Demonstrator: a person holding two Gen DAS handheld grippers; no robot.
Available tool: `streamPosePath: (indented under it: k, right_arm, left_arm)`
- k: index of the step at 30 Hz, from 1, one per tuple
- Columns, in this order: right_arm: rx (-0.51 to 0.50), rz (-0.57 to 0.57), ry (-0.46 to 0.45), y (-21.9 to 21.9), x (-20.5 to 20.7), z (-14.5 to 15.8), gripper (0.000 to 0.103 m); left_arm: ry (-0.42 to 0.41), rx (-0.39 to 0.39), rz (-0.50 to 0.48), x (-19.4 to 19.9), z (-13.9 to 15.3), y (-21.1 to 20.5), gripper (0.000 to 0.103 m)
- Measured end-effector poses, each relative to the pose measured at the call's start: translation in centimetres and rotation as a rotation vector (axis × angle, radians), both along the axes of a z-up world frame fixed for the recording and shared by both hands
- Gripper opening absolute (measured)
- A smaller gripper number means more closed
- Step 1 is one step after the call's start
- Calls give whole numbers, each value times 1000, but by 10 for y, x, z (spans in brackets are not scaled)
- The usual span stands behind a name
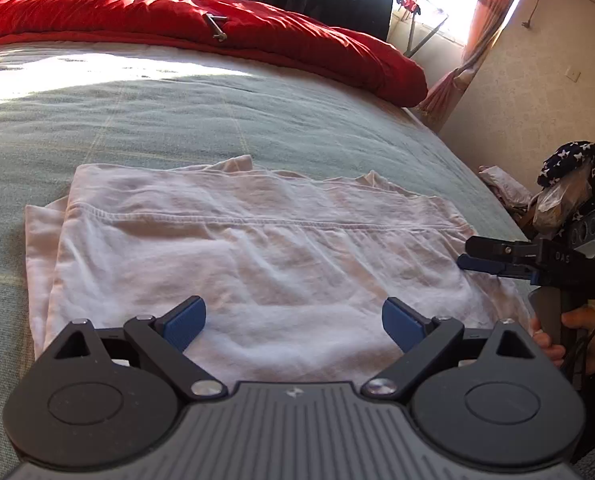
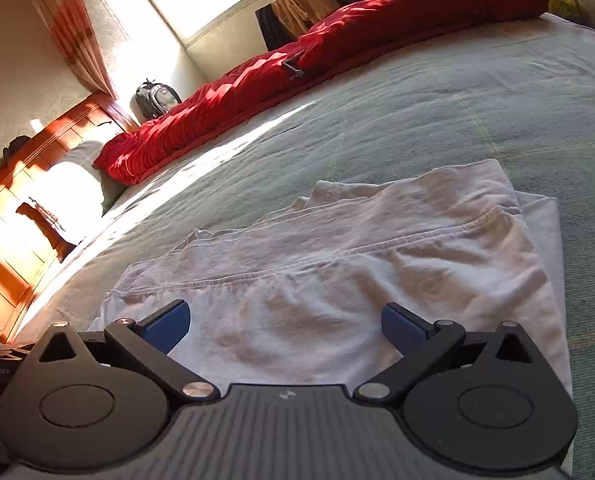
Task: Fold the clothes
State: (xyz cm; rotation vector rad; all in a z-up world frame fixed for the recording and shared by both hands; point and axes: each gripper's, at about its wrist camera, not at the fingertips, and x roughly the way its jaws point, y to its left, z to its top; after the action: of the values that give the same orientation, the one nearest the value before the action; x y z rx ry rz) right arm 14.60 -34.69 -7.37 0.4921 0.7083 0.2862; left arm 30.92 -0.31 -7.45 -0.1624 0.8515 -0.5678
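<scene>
The left gripper (image 1: 293, 322) and right gripper (image 2: 285, 322) both stand wide, empty, above the folded shirt (image 1: 257, 248) on the bed (image 1: 217, 120)

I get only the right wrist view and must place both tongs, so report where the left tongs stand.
Observer: The left tongs are open and empty, over the near edge of the garment.
Operator: Now give me the right tongs from the side.
Observer: The right tongs point in at the garment's right edge, low over it. I cannot tell whether they touch it.
Operator: Tell me what lies off the bed on that side.
Observer: A dark cloth with white marks, and a pinkish cloth beside it.
</scene>
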Motion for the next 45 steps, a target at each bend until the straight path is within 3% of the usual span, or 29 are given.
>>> streamPosePath:
  k: [2, 5, 8, 13, 17, 21, 25, 27, 32, 37, 41, 45]
  right_arm:
    - [5, -74, 3, -16, -10, 1, 103]
    - [25, -142, -2, -33, -26, 8, 103]
    - [88, -108, -21, -31, -35, 15, 103]
    - [169, 31, -7, 6, -36, 11, 103]
    - [117, -3, 29, 9, -45, 2, 103]
    - [70, -144, 47, -29, -70, -1, 103]
    - [144, -196, 34, -56, -95, -6, 103]
    - [131, -197, 39, -54, -99, -5, 103]
    - [99, -198, 51, -51, -107, -3, 103]
    - [105, -200, 55, -51, -121, -3, 103]
    - [60, -215, -28, -55, -132, 10, 103]
    - [113, -237, -39, -66, -132, 10, 102]
  left_arm:
    - [5, 35, 69, 0, -5, 11, 95]
    - [12, 27, 141, -1, 0, 27, 95]
    - [6, -2, 124, -5, 9, 24, 95]
    - [18, -69, -14, -18, 12, -11, 95]
    - [19, -27, -28, -30, 6, -24, 95]
    - [49, 19, 41, -37, 2, -6, 96]
    - [67, 7, 108, -46, 3, 16, 96]
    - [63, 16, 133, -51, 6, 19, 96]
    - [47, -1, 91, -58, 10, 13, 96]
    - [62, 58, 135, -64, 3, 15, 96]
    - [3, 26, 162, -73, 12, 29, 96]
    - [51, 12, 201, -69, 4, 42, 96]
